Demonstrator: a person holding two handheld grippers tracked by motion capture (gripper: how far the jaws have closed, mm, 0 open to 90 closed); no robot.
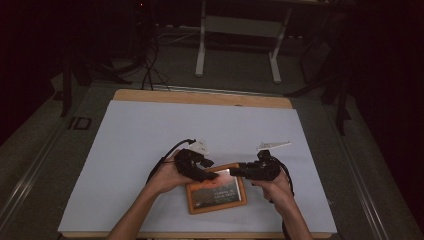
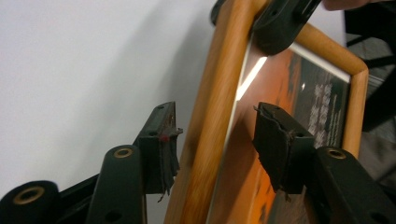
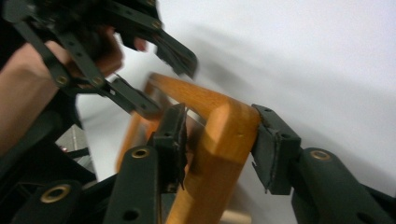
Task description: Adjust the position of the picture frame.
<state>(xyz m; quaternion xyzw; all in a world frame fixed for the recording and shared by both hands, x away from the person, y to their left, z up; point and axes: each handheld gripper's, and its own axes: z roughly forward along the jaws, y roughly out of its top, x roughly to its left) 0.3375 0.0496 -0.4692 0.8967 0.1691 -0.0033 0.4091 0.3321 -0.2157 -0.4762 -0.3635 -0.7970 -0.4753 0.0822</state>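
The picture frame [image 1: 216,191] lies low and centre on the white bench [image 1: 140,135], its far edge between both claws. In the right gripper view, the right claw [image 3: 219,140] pinches the wooden corner, one pad touching, the other barely. The left claw [image 2: 215,140] straddles the side rail, pads apart from it. Judged risk: lifting on this partial corner hold could let the frame swing or slip, striking the glass.
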